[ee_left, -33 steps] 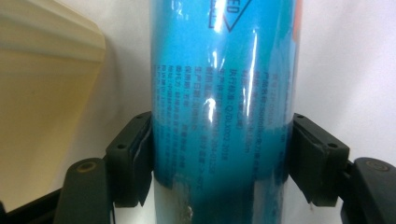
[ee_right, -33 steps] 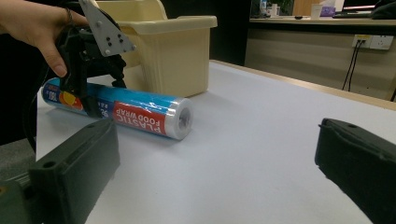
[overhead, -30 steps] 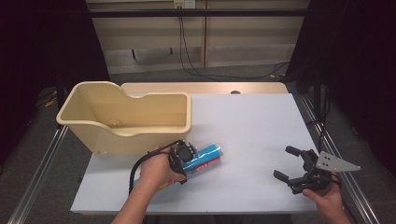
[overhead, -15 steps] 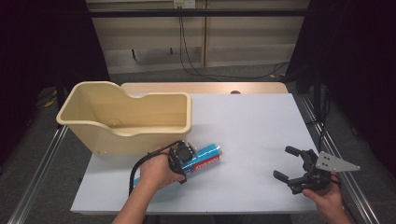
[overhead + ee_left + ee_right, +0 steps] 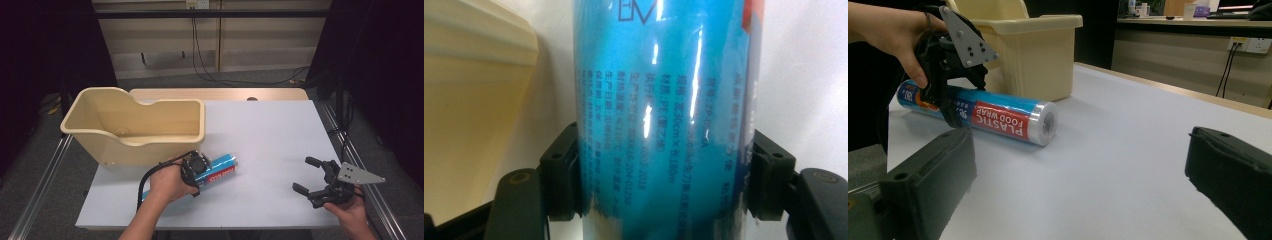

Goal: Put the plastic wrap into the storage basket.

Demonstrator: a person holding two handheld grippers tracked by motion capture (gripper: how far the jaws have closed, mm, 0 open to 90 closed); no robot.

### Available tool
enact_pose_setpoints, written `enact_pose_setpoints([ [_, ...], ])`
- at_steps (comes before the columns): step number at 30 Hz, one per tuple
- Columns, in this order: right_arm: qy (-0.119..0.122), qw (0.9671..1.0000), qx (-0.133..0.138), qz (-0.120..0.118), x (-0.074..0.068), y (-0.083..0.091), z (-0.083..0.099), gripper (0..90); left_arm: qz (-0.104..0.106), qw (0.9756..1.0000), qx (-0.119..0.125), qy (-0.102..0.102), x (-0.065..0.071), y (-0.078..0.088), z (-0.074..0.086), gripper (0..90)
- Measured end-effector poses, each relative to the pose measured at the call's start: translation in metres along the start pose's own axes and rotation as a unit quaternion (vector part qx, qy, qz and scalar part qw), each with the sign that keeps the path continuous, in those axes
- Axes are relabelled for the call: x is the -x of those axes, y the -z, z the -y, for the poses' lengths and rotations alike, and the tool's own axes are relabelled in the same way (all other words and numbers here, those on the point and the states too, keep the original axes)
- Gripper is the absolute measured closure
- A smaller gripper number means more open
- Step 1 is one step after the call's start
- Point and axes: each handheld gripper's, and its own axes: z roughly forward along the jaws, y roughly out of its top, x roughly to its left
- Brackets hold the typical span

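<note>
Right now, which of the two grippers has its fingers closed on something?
The left gripper: its fingers clamp the blue plastic food wrap roll by the bin. The right gripper is open, holding nothing.

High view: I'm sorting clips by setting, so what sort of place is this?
Probably a lab or recording workspace, not a home: a white table ringed by black curtains, metal rails along its sides, and cables running from a wall socket behind.
</note>
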Motion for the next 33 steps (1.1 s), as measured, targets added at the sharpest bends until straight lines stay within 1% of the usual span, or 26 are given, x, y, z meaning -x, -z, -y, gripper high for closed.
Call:
enact_pose_setpoints([
  [1, -0.001, 1.0000, 0.000, 0.000, 0.000, 0.000, 0.000, 0.0, -0.002, 1.0000, 0.001, 0.000, 0.001, 0.000, 0.000, 31.9],
  [3, -0.002, 1.0000, 0.001, 0.002, 0.001, 0.001, 0.000, 0.0, -0.006, 0.9999, -0.008, -0.007, 0.001, 0.001, -0.001, 32.0],
  [5, -0.002, 1.0000, 0.001, 0.001, 0.001, 0.001, 0.000, 0.0, -0.010, 0.9999, -0.008, -0.004, 0.002, 0.001, -0.002, 32.1],
  [6, 0.000, 1.0000, 0.002, 0.002, 0.001, 0.001, 0.000, 0.0, -0.009, 0.9999, -0.007, -0.002, 0.002, 0.001, -0.002, 32.1],
  [9, -0.002, 1.0000, 0.000, 0.003, 0.002, 0.002, 0.000, 0.0, -0.002, 0.9999, -0.012, -0.012, 0.003, 0.002, -0.003, 32.1],
  [11, -0.002, 1.0000, 0.003, 0.002, 0.002, 0.002, 0.000, 0.0, 0.000, 0.9996, -0.017, -0.022, 0.005, 0.004, -0.003, 32.1],
  [13, -0.004, 1.0000, 0.003, 0.004, 0.003, 0.003, 0.000, 0.0, 0.002, 0.9998, -0.013, -0.018, 0.007, 0.006, -0.002, 32.1],
  [14, -0.004, 1.0000, 0.004, 0.004, 0.003, 0.003, 0.000, 0.0, 0.004, 0.9997, -0.016, -0.018, 0.008, 0.008, -0.003, 32.1],
  [15, -0.004, 1.0000, 0.003, 0.005, 0.003, 0.003, 0.000, 0.0, 0.006, 0.9998, -0.010, -0.018, 0.009, 0.010, -0.002, 32.1],
  [17, -0.005, 1.0000, 0.004, 0.005, 0.004, 0.004, 0.000, 0.0, 0.006, 0.9997, -0.010, -0.020, 0.010, 0.015, -0.003, 32.1],
  [18, -0.004, 1.0000, 0.004, 0.005, 0.004, 0.003, 0.000, 0.0, 0.007, 0.9998, -0.004, -0.021, 0.010, 0.017, -0.002, 32.1],
  [19, -0.004, 1.0000, 0.004, 0.005, 0.004, 0.003, 0.000, 0.0, 0.008, 0.9997, -0.004, -0.023, 0.011, 0.020, -0.003, 32.2],
  [21, -0.004, 1.0000, 0.005, 0.005, 0.003, 0.003, 0.000, 0.0, 0.018, 0.9997, 0.004, -0.017, 0.011, 0.024, -0.003, 32.1],
  [24, -0.004, 1.0000, 0.005, 0.004, 0.003, 0.003, -0.001, 0.0, 0.028, 0.9995, 0.009, -0.012, 0.011, 0.030, -0.005, 32.2],
  [26, -0.003, 1.0000, 0.004, 0.004, 0.003, 0.002, -0.001, 0.0, 0.033, 0.9992, 0.016, -0.011, 0.011, 0.033, -0.006, 32.2],
  [30, -0.005, 1.0000, 0.005, 0.003, 0.003, 0.003, 0.000, 0.0, 0.042, 0.9988, 0.018, -0.017, 0.011, 0.040, -0.008, 32.2],
  [31, -0.004, 1.0000, 0.005, 0.004, 0.003, 0.003, 0.000, 0.0, 0.044, 0.9987, 0.021, -0.012, 0.011, 0.043, -0.009, 32.2],
  [33, -0.005, 1.0000, 0.004, 0.003, 0.004, 0.003, 0.000, 0.0, 0.046, 0.9986, 0.023, -0.014, 0.011, 0.045, -0.010, 32.1],
])
